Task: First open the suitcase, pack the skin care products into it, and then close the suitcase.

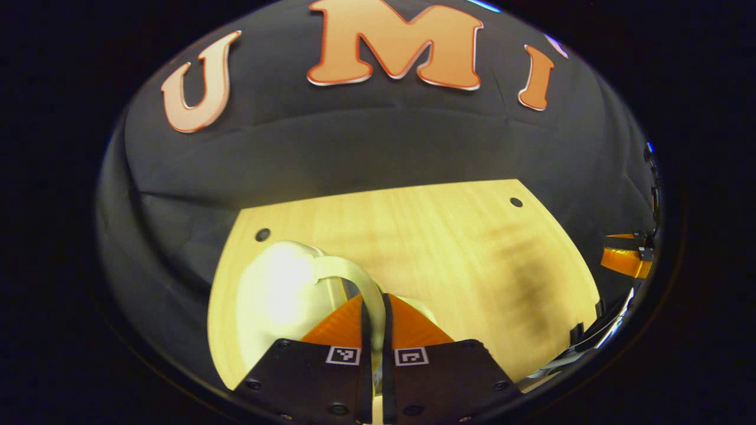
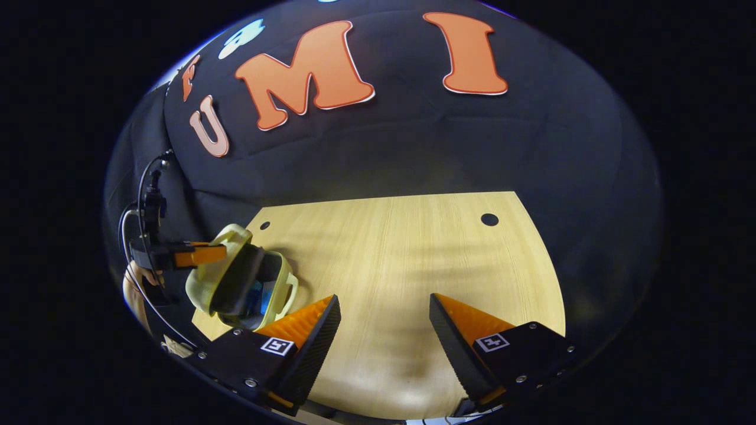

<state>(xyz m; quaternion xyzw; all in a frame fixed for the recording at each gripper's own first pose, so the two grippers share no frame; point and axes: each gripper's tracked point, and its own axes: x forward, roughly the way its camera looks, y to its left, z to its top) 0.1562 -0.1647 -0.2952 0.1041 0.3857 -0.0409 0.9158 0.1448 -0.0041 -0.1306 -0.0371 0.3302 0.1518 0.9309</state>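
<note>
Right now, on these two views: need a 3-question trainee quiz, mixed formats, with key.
1. True or false: the right gripper is shut on the suitcase.
2. What is the left gripper shut on? A) a bottle B) the suitcase's handle C) the wooden table
3. Fill the blank: in the right gripper view, the suitcase's lid is ____ (flat shut / partly raised).

Key
1. False: its jaws stand wide apart over bare table, clear of the suitcase.
2. B: both fingers press on the pale strap of the handle.
3. Partly raised: the dark inside shows, with something blue in it.
</note>
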